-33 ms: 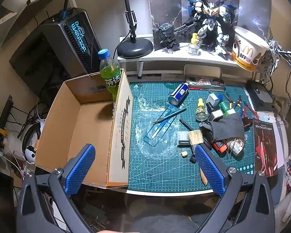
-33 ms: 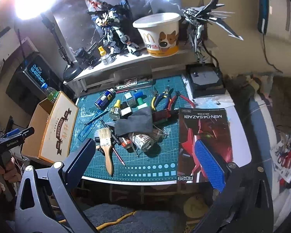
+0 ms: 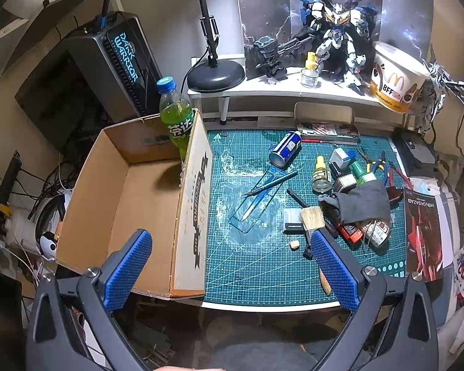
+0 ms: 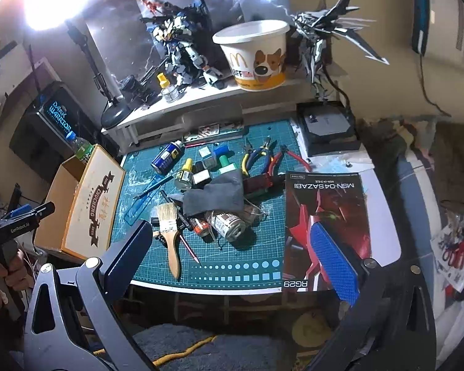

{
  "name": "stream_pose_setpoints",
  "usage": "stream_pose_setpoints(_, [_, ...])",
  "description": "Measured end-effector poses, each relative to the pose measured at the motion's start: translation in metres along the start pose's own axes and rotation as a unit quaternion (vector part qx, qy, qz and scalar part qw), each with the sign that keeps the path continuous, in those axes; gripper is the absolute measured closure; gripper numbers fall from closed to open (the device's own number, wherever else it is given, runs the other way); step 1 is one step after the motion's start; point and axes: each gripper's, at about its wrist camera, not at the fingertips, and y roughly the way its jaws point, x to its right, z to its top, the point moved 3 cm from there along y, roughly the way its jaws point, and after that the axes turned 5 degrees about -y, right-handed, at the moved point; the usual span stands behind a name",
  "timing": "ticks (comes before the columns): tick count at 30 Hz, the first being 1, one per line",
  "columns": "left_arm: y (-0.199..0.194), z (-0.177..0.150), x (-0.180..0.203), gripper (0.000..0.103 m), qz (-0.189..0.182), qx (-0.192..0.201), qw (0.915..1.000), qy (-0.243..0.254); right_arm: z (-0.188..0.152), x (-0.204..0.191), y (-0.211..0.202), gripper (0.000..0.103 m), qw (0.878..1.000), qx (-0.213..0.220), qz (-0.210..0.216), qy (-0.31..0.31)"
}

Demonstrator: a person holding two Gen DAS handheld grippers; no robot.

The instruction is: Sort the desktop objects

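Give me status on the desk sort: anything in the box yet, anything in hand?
Done: nothing visible. The cardboard box beside the cutting mat looks empty.

In hand: nothing. The left gripper and right gripper are both open, held short of the desk's near edge.

Left: everything. The spray can, paintbrush, grey cloth, bottles, pliers and manual lie unsorted.

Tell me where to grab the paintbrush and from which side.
Grip the paintbrush on its bare wooden handle, coming from above with the fingers across its narrow width. The handle lies flat on the cutting mat, pointing toward the near edge, clear of the clutter around the bristles.
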Motion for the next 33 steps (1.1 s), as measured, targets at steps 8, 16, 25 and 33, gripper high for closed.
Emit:
stream_pose_setpoints(8, [-0.001,-0.002,-0.003,0.000,-0.006,-0.002,1.0000,-0.007,-0.002,-0.007,0.003,0.000,1.000,-0.003,-0.010,-0.015])
stream_pose_setpoints(16, [0.000,-0.001,-0.010,0.000,-0.020,0.001,0.9998,-0.004,-0.002,-0.008,0.009,0.004,1.000,-0.011,-0.006,0.001])
stream_pose_setpoints(25, [0.009,-0.001,-0.012,0.000,-0.064,0.001,0.9978,0.014,-0.001,-0.006,0.017,0.031,0.999,-0.021,0.001,0.024])
stream_pose_setpoints(33, [0.030,-0.003,-0.008,0.000,-0.079,-0.008,0.9955,0.051,-0.004,-0.013,0.033,0.048,0.999,-0.034,-0.005,0.043])
